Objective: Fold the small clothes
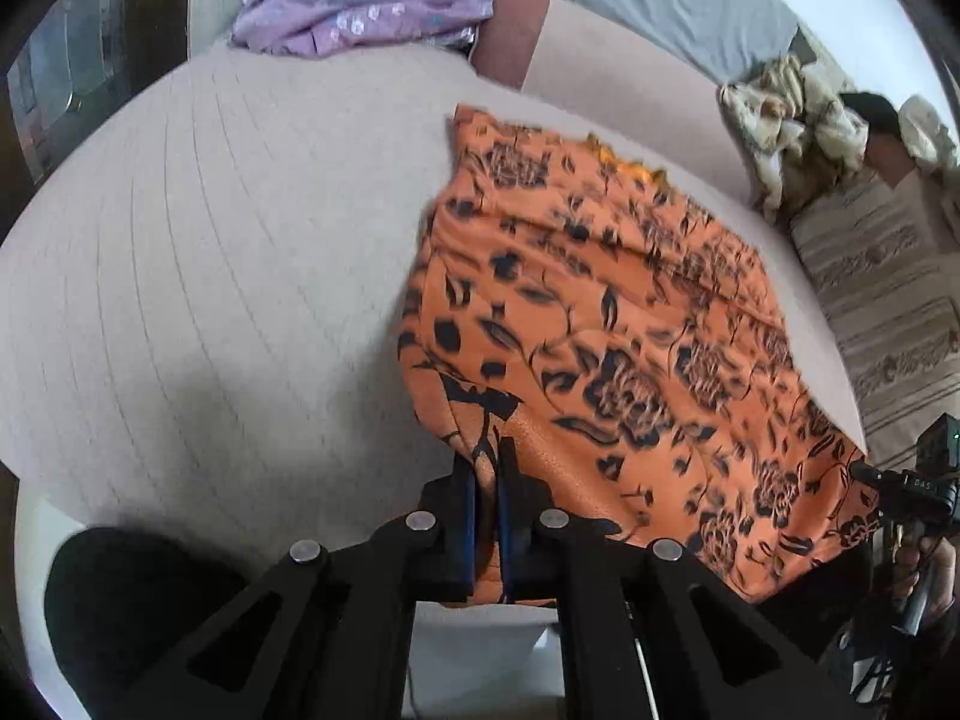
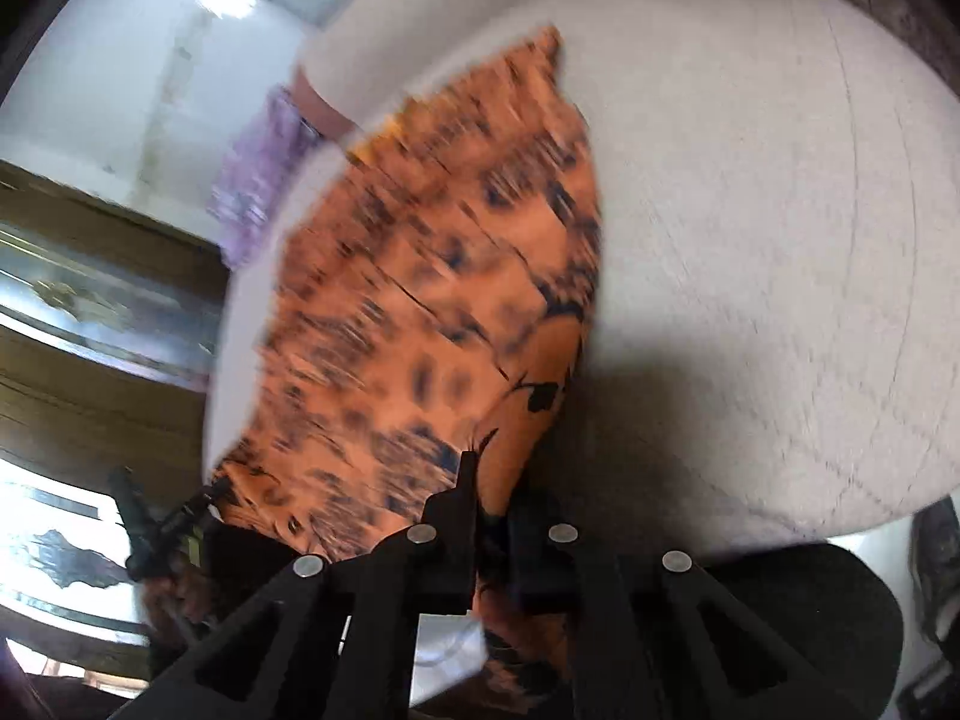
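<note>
An orange cloth with a black flower print (image 1: 600, 312) lies spread on a pale grey cushion (image 1: 210, 252). My left gripper (image 1: 487, 468) is shut on the cloth's near left corner. My right gripper (image 2: 489, 480) is shut on the cloth's near right corner; the cloth (image 2: 432, 276) is blurred in the right wrist view. The right gripper also shows in the left wrist view (image 1: 870, 474) at the cloth's other near corner. The left gripper shows at the left of the right wrist view (image 2: 207, 498).
A purple flowered garment (image 1: 354, 6) lies at the far edge of the cushion. A crumpled cream patterned cloth (image 1: 792, 126) lies at the far right on a striped cover (image 1: 888, 300). A dark wooden cabinet (image 2: 90, 312) stands to the left.
</note>
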`<control>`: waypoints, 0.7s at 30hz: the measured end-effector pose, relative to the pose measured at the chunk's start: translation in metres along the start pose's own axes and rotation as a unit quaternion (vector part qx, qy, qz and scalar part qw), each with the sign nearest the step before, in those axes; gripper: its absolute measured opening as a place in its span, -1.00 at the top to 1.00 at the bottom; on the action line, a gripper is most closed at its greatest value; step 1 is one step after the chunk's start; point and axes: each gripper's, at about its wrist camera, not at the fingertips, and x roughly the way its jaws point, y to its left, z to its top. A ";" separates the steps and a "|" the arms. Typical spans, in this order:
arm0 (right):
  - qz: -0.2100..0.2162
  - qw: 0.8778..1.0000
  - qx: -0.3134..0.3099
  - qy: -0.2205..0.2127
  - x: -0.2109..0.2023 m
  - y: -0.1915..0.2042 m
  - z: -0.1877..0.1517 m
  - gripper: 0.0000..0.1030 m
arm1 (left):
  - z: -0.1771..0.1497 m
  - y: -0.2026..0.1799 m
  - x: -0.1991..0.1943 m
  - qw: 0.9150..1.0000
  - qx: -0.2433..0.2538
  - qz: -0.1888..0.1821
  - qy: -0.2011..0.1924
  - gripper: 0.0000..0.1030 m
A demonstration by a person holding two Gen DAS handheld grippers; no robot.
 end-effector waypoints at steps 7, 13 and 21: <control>-0.004 0.997 0.055 0.049 0.043 -0.034 -0.004 0.86 | -0.014 0.013 0.051 0.996 -0.011 0.035 0.084 0.89; 0.051 0.997 0.059 0.025 0.034 -0.024 0.020 0.86 | 0.031 -0.006 0.030 0.999 0.010 0.000 0.039 0.89; 0.139 0.983 0.052 -0.106 0.016 0.011 0.163 0.85 | 0.195 -0.033 0.038 0.997 0.009 -0.013 -0.074 0.81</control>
